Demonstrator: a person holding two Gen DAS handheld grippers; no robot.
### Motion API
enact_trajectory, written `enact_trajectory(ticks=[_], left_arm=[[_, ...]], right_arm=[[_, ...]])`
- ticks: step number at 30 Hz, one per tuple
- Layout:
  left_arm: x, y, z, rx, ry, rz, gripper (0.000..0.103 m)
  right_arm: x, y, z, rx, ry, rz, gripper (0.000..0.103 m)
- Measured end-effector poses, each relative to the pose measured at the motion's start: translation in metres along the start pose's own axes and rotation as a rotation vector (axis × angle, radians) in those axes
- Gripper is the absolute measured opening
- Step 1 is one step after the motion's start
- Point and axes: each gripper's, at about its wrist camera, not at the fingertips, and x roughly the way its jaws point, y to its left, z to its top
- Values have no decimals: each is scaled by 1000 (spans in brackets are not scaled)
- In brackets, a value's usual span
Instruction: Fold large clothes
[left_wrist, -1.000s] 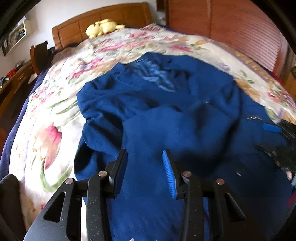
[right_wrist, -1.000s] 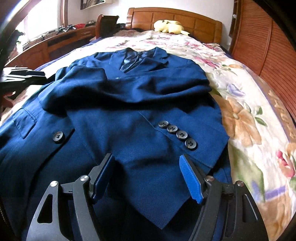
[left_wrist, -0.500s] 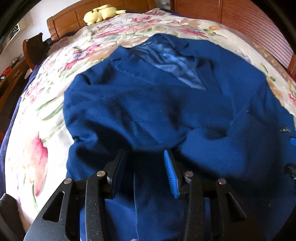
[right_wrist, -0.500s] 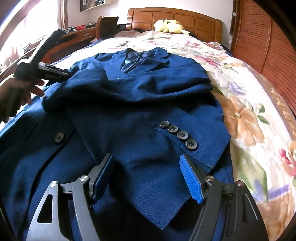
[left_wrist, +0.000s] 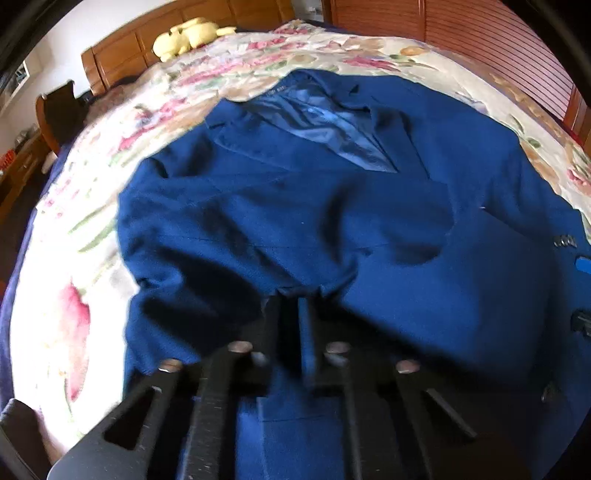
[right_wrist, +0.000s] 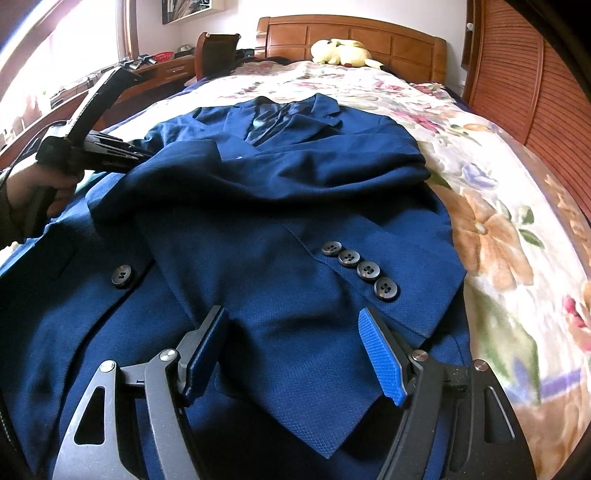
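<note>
A dark blue suit jacket (left_wrist: 369, 221) lies face up on the floral bedspread (left_wrist: 74, 277), collar toward the headboard. One sleeve is folded across the chest, and its cuff with several buttons (right_wrist: 360, 267) lies near my right gripper. My left gripper (left_wrist: 291, 310) is shut on a bunched fold of the jacket's other sleeve; from the right wrist view the left gripper (right_wrist: 144, 157) bites that sleeve's edge, held by a hand (right_wrist: 33, 188). My right gripper (right_wrist: 295, 350) stands open just above the jacket (right_wrist: 258, 206), with the cloth under its fingers and nothing gripped.
A yellow plush toy (right_wrist: 341, 51) rests against the wooden headboard (right_wrist: 369, 33). A chair (right_wrist: 218, 51) and a cluttered desk (right_wrist: 155, 70) stand left of the bed. A slatted wooden wardrobe (right_wrist: 535, 92) lines the right side.
My left gripper came forward and down onto the sleeve fold and its jaws went from open to shut on the cloth. The right gripper has stayed where it was, still open.
</note>
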Motion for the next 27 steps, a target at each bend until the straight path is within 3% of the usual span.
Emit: enact_trajectory(ticks=[11, 19, 27], left_arm=[[-116, -20, -43, 11, -234, -59, 5], [-164, -46, -98, -27, -316, -122, 5], [-172, -75, -133, -80, -313, -198, 5]], right_arm=[[0, 0, 0, 1, -1, 0, 74], [0, 0, -1, 14, -9, 4, 74], [-3, -1, -3, 34, -24, 2, 74]])
